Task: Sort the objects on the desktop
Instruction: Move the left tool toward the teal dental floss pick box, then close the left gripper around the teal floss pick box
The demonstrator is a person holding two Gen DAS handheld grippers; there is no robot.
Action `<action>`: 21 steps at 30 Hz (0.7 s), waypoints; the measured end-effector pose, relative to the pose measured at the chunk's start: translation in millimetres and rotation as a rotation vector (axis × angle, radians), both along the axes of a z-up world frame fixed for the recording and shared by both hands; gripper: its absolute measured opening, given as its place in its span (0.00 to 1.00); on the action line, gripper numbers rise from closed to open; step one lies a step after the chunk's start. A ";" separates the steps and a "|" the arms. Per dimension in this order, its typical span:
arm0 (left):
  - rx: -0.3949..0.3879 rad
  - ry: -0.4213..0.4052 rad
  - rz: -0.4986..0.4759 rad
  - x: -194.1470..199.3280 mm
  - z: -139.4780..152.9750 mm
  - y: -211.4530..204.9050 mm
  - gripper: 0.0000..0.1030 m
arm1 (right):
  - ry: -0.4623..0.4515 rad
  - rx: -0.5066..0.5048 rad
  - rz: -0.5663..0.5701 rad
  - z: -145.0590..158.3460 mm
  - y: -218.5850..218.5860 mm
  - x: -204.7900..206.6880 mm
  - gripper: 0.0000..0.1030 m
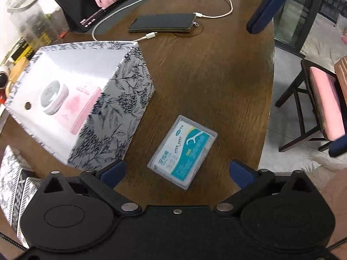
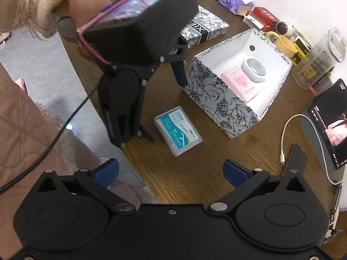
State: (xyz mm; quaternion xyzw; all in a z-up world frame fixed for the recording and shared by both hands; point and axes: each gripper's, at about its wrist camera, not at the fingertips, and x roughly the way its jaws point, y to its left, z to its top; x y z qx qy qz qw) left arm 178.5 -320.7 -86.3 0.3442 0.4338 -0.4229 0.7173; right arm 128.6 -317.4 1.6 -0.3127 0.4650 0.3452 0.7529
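Note:
A clear flat floss-pick box (image 1: 182,151) (image 2: 177,133) with a teal and white label lies on the brown table. My left gripper (image 1: 176,171) (image 2: 167,110) is open and hovers low over it, one blue pad on each side and neither touching it. Left of it stands an open floral storage box (image 1: 121,99) (image 2: 216,99), holding a white round tin (image 1: 54,95) (image 2: 253,69) and a pink packet (image 1: 80,108) (image 2: 240,82). My right gripper (image 2: 171,170) is open and empty, held back above the table edge. Its blue fingers (image 1: 266,6) show at the upper right of the left wrist view.
A phone (image 1: 162,22) on a white cable (image 1: 216,4) and a tablet (image 1: 97,0) (image 2: 331,121) lie further back. A floral lid (image 2: 206,28), yellow mug (image 2: 282,43), plastic jar (image 2: 318,60) and small packets line the far side. A pink-seated chair (image 1: 325,101) stands beyond the table edge.

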 end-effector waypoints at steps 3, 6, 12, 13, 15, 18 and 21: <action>0.004 0.017 -0.007 5.5 -8.6 -4.4 0.99 | 0.006 -0.002 0.003 -4.9 0.4 3.2 1.00; 0.008 0.020 -0.032 8.3 -16.7 -8.8 0.99 | 0.012 -0.004 0.007 -9.7 0.0 6.1 1.00; 0.015 0.043 -0.080 12.9 -28.7 -14.5 0.94 | 0.029 0.007 0.000 -16.1 -4.2 12.6 1.00; 0.021 0.041 -0.092 12.3 -30.3 -15.4 0.94 | 0.032 0.009 -0.003 -17.0 -5.0 13.5 1.00; 0.027 0.038 -0.111 11.5 -33.3 -16.7 0.92 | 0.038 0.013 -0.007 -19.2 -6.8 15.9 1.00; 0.036 0.043 -0.122 13.2 -37.4 -17.3 0.82 | 0.044 0.019 -0.013 -22.0 -9.5 19.1 1.00; 0.043 0.055 -0.123 16.5 -40.6 -17.4 0.81 | 0.048 0.022 -0.016 -23.6 -11.8 21.8 1.00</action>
